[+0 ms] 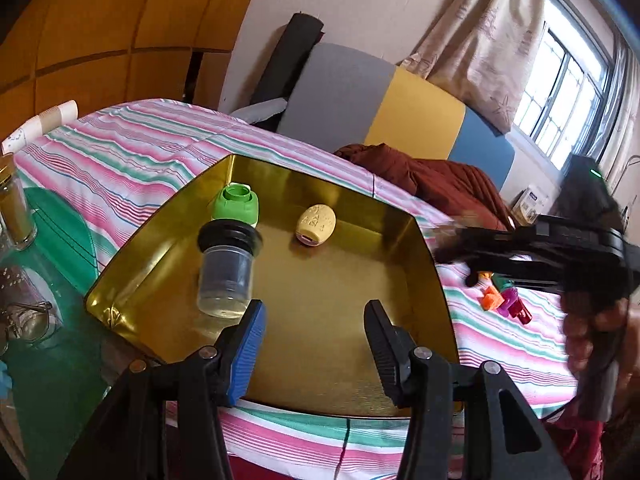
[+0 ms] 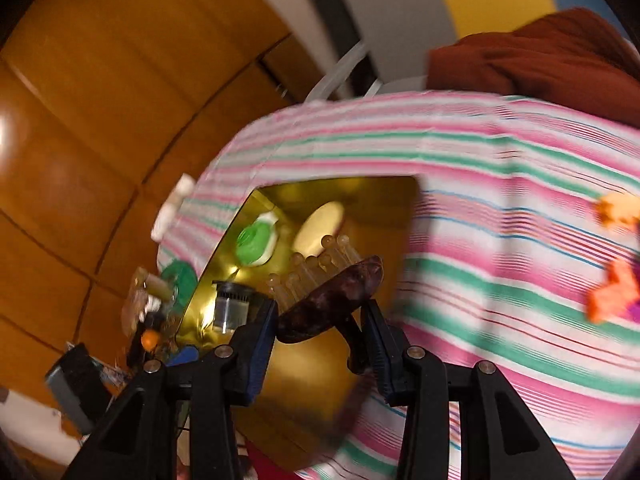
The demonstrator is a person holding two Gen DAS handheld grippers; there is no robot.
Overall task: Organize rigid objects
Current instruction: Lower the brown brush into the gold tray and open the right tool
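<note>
Gold tray [image 2: 312,380] sits on the striped bed [image 2: 500,272]. Right gripper [image 2: 320,320] is clenched on a brown hairbrush [image 2: 328,296] (bristles up), over the tray. Lower it gently onto bare gold, away from the jar [image 1: 226,268]. Left gripper [image 1: 316,336] waits with jaws released, holding nothing.

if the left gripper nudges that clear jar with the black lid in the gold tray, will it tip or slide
The clear jar stands upright, taller than wide, with the black lid making it look top-heavy, so a high nudge would likely tip it. It looks empty, so probably light. The gold tray looks smooth, so a low push may just slide it.
</note>
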